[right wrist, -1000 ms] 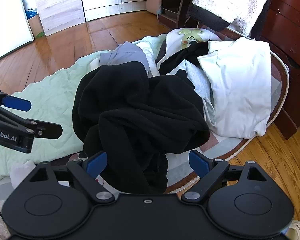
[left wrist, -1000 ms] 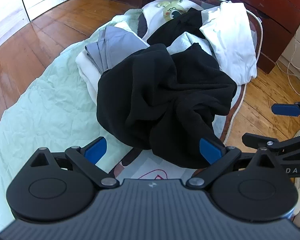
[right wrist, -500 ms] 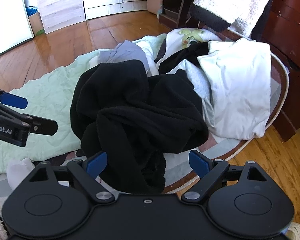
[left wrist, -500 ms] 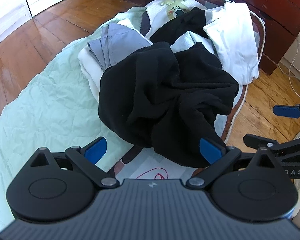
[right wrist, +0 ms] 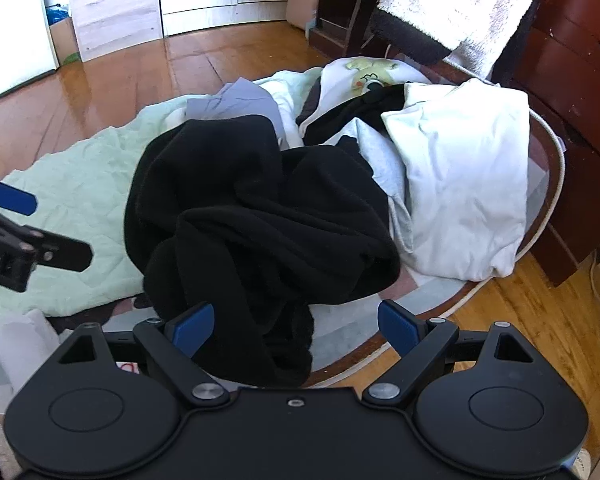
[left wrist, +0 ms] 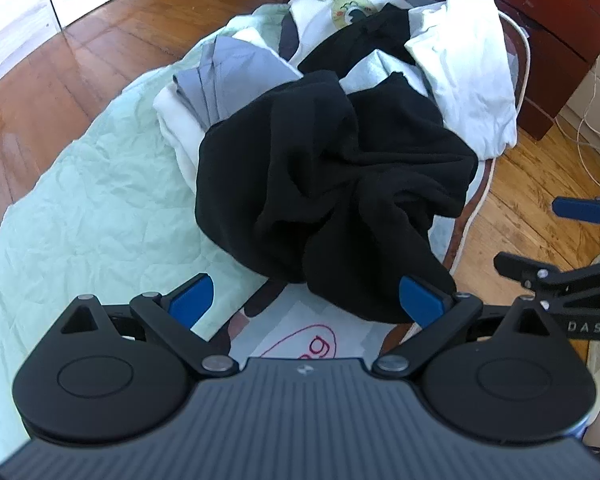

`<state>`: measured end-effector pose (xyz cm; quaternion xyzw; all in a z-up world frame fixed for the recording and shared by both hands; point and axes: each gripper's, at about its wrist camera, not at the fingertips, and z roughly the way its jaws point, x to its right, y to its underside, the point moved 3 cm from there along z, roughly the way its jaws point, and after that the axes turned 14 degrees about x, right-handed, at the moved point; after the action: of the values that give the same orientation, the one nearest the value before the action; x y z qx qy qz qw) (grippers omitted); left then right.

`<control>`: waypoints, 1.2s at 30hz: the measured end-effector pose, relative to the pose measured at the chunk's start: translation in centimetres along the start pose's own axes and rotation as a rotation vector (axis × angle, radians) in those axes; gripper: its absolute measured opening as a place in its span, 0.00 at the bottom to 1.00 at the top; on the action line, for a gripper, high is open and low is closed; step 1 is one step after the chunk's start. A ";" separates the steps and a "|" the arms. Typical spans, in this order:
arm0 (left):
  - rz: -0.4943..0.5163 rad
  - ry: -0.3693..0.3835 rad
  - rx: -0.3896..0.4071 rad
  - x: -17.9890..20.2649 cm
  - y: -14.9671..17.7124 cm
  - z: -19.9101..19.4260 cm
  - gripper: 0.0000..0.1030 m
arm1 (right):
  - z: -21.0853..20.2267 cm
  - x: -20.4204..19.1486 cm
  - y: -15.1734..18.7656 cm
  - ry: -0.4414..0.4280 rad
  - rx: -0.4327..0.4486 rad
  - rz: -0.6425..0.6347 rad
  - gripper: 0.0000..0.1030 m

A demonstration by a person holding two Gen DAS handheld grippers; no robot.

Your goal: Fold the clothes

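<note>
I hold both tools just short of the pile of clothes, nothing grasped. My left gripper [left wrist: 306,300] is spread wide and empty, and my right gripper [right wrist: 296,322] is just as wide, with the near edge of the black sweater [right wrist: 256,216] lying between its blue pads without being pinched. That sweater sits crumpled on top of the heap, on the round rug [right wrist: 556,184], with a white shirt [right wrist: 460,184] beyond it to the right and a grey shirt [left wrist: 236,68] behind it. The pale green sheet [left wrist: 92,184] to the left looks like the free place to lay things flat. I judge the sweater thick, soft and limp, light enough but floppy, so it will sag and drag. I would take a hem or shoulder edge, one corner in each gripper, not the bunched middle.
</note>
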<state>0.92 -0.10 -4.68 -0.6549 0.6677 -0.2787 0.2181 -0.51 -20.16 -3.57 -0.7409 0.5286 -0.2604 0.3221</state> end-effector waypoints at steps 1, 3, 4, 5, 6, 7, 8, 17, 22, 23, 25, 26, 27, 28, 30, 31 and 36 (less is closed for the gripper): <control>-0.006 -0.001 -0.005 -0.2 0.1 0.1 0.98 | 0.1 0.0 0.0 -0.001 -0.003 0.002 0.89; -0.014 -0.004 -0.009 -0.4 0.3 0.0 0.98 | 0.2 0.0 0.0 -0.004 -0.005 0.005 0.89; -0.017 -0.005 -0.009 -0.5 0.3 0.0 0.98 | 0.2 0.0 0.1 -0.001 -0.004 0.002 0.89; -0.018 -0.005 -0.008 -0.5 0.2 0.0 0.98 | 0.2 -0.1 0.1 0.001 -0.003 -0.001 0.89; -0.020 -0.006 -0.008 -0.6 0.2 -0.1 0.98 | 0.2 -0.1 0.1 0.004 -0.001 -0.004 0.89; -0.023 -0.009 -0.007 -0.6 0.1 -0.1 0.98 | 0.2 -0.1 0.1 0.006 0.000 -0.006 0.89; -0.023 -0.017 -0.009 -0.7 0.1 -0.1 0.98 | 0.2 -0.2 0.1 0.011 0.002 -0.010 0.89; -0.040 -0.064 -0.015 -1.5 0.3 -0.5 0.98 | 1.1 0.4 -0.4 0.067 0.029 -0.011 0.89; -0.088 -0.090 -0.019 -2.7 0.7 -0.6 0.98 | 2.6 1.6 -0.7 0.052 0.077 0.016 0.89; -0.109 -0.107 -0.018 -3.2 0.7 -0.5 0.98 | 3.3 2.2 -0.9 0.034 0.082 0.050 0.89; -0.141 -0.108 -0.001 -4.0 0.5 -0.3 0.98 | 4.8 3.6 -1.1 0.001 0.082 0.129 0.89; -0.149 -0.105 0.011 -4.3 0.4 -0.2 0.98 | 5.8 4.6 -1.2 -0.013 0.060 0.188 0.89; -0.136 -0.122 0.033 -4.4 0.3 0.0 0.99 | 6.6 5.5 -1.3 -0.035 0.041 0.242 0.89; -0.113 -0.148 0.059 -4.4 0.1 0.3 0.99 | 7.4 6.4 -1.4 -0.068 0.026 0.295 0.89; -0.045 -0.225 0.102 -4.5 -0.2 1.5 1.00 | 8.6 8.1 -2.0 -0.171 0.006 0.397 0.89; 0.011 -0.286 0.115 -4.4 -0.2 2.6 1.00 | 9.2 9.0 -2.3 -0.210 -0.003 0.439 0.89; -0.129 -0.218 0.183 -6.1 -0.2 6.6 1.00 | 13.3 11.9 -2.6 -0.205 -0.051 0.523 0.89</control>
<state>5.71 5.37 -9.98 -0.7002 0.5684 -0.2789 0.3299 14.38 -28.14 -9.83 -0.6097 0.6729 -0.0790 0.4113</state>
